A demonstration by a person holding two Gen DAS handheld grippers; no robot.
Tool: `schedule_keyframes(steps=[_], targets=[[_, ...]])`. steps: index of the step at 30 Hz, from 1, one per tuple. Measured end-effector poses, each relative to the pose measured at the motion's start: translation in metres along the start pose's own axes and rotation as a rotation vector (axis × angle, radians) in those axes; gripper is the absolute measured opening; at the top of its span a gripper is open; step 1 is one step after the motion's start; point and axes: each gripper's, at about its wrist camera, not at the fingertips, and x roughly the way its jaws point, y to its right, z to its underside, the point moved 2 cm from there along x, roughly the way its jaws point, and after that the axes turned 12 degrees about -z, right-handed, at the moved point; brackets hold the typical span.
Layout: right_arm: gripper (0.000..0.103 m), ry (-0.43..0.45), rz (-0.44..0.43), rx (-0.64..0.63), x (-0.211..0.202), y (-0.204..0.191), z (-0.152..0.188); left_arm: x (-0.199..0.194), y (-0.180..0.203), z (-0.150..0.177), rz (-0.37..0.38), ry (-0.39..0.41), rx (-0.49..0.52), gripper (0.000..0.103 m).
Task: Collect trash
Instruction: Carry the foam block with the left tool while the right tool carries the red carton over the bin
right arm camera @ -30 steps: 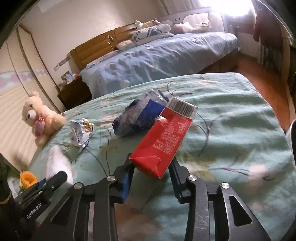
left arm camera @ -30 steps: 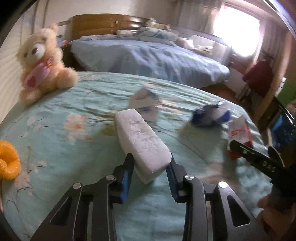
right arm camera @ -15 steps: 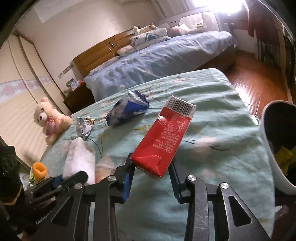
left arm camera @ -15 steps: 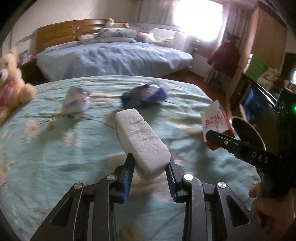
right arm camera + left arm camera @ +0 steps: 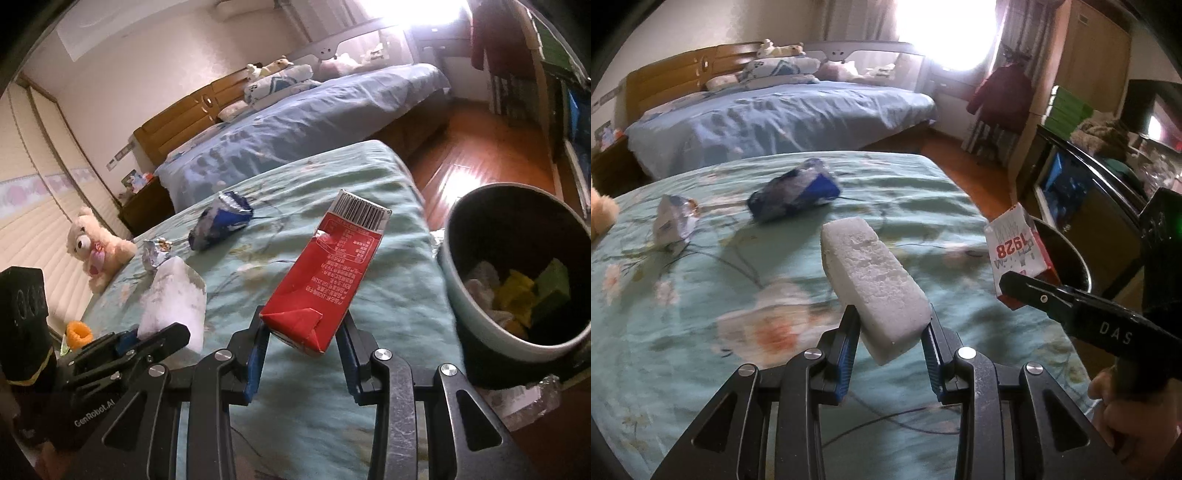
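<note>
Midway through the cleanup, the left tool (image 5: pixel 890 343) pinches a white foam block (image 5: pixel 875 284) and the right tool (image 5: pixel 301 349) a red carton (image 5: pixel 325 284) above the bed (image 5: pixel 369 184); the bin (image 5: pixel 480 332) waits at three o'clock, calling for a carry and release.

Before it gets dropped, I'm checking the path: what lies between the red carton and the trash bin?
Only bare green bedspread lies between the red carton and the bin, as the right wrist view shows.
</note>
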Motion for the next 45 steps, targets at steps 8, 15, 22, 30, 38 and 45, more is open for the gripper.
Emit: schedule_keyframes(steps=[8, 15, 22, 30, 38, 45], targets=[[0.036, 0.021, 0.035, 0.024, -0.023, 0.021, 0.004, 0.005, 0.031, -0.003, 0.038, -0.011, 0.045, 0.032], [0.036, 0.045, 0.067, 0.051, -0.043, 0.041, 0.004, 0.011, 0.056, -0.008, 0.071, -0.015, 0.080, 0.032], [0.036, 0.060, 0.102, 0.078, -0.059, 0.062, 0.004, 0.017, 0.082, -0.016, 0.098, -0.014, 0.118, 0.032], [0.036, 0.070, 0.142, 0.093, -0.072, 0.079, 0.002, 0.029, 0.106, -0.024, 0.124, -0.021, 0.150, 0.032], [0.036, 0.072, 0.176, 0.105, -0.079, 0.096, 0.001, 0.042, 0.127, -0.031, 0.145, -0.028, 0.176, 0.032], [0.036, 0.069, 0.190, 0.116, -0.081, 0.110, -0.002, 0.053, 0.144, -0.037, 0.159, -0.040, 0.201, 0.032]])
